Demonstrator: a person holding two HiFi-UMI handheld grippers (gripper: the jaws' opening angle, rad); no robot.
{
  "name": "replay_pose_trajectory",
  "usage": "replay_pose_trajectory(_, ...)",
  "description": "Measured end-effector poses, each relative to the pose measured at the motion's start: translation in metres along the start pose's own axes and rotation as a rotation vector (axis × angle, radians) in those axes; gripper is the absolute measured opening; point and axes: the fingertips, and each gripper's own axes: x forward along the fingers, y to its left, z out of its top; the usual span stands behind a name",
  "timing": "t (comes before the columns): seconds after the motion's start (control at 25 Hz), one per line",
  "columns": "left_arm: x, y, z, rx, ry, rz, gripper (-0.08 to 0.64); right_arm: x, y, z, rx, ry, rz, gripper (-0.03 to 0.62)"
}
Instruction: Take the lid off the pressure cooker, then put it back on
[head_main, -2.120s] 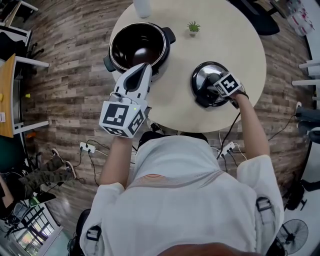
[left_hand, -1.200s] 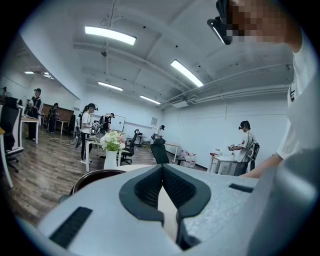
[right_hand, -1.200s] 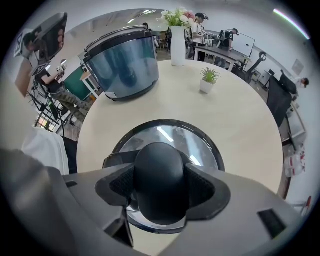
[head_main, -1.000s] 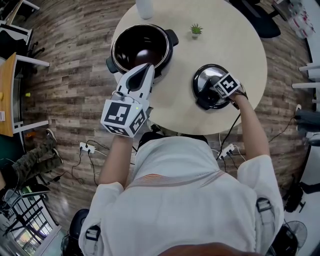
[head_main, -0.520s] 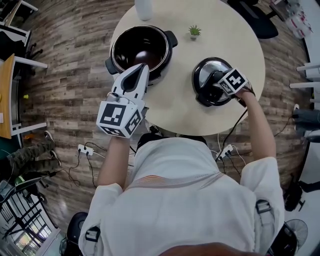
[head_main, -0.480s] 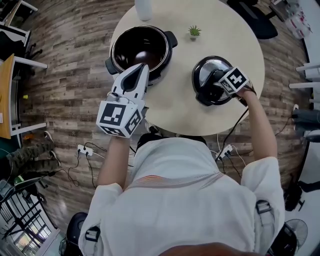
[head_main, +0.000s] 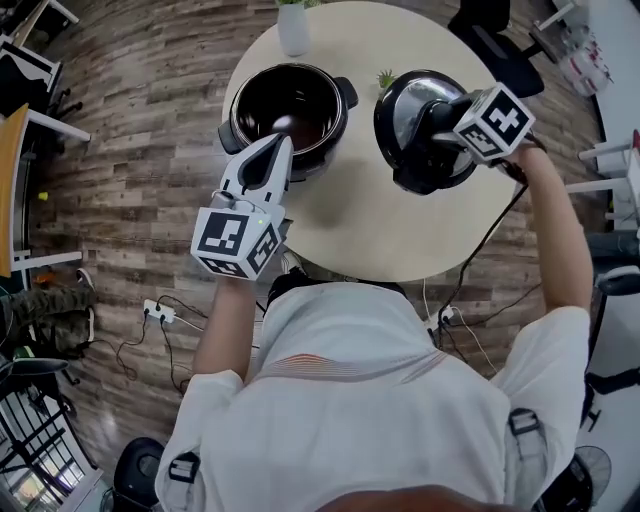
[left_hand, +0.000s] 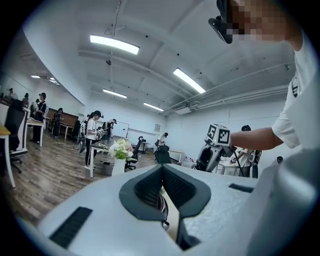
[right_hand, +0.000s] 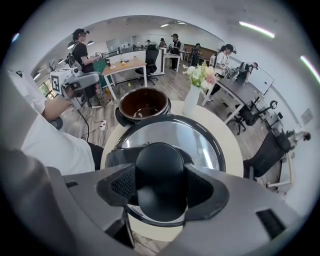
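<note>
While the right gripper (right_hand: 161, 189) clamps its jaws on the black knob (right_hand: 160, 170) of the lid (head_main: 404, 118), the jaws stand partly apart only because the knob fills the gap between the pads. The lid hangs level under it, glass and dark rim facing up. A second ago this lid lay flat on the table (head_main: 360, 225) toward the 4 o'clock edge; now it is up in the air, clear of the tabletop, and has drifted toward the 1 o'clock part of the table, so that it sits at 3 o'clock from the pot (head_main: 290, 105). That suggests the return leg has begun: the lid is off and on its way back. The pot stands open and empty at the table's 11 o'clock side, with a small plant (head_main: 386, 78) between it and the lid. The left gripper (left_hand: 162, 172) is closed on nothing, its tip over the pot's 6 o'clock rim. A white vase (head_main: 293, 30) stands at 12 o'clock from the pot.
</note>
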Motion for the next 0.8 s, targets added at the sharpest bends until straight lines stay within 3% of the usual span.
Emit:
replay_pose_trajectory(0.16, -0.013, 0.015, 0.007, -0.01, -0.02, 0.028, 0.005, -0.023, -0.005, 0.062, -0.068, -0.012, -0.005, 0.284)
replay_pose_trajectory(0.36, -0.034, -0.001, 0.002, -0.019, -0.031, 0.079, 0.005, -0.035, 0.009, 0.097, -0.126, -0.037, 0.044, 0.284)
replay_pose_trajectory(0.6, -0.07, 0.042, 0.006, -0.048, -0.049, 0.157, 0.005, -0.01, 0.036, 0.183, -0.207, -0.014, 0.103, 0.284)
replay_pose_trajectory(0.8, -0.095, 0.062, 0.0, -0.06, -0.047, 0.226, 0.005, 0.019, 0.06, 0.228, -0.289, 0.017, 0.138, 0.284)
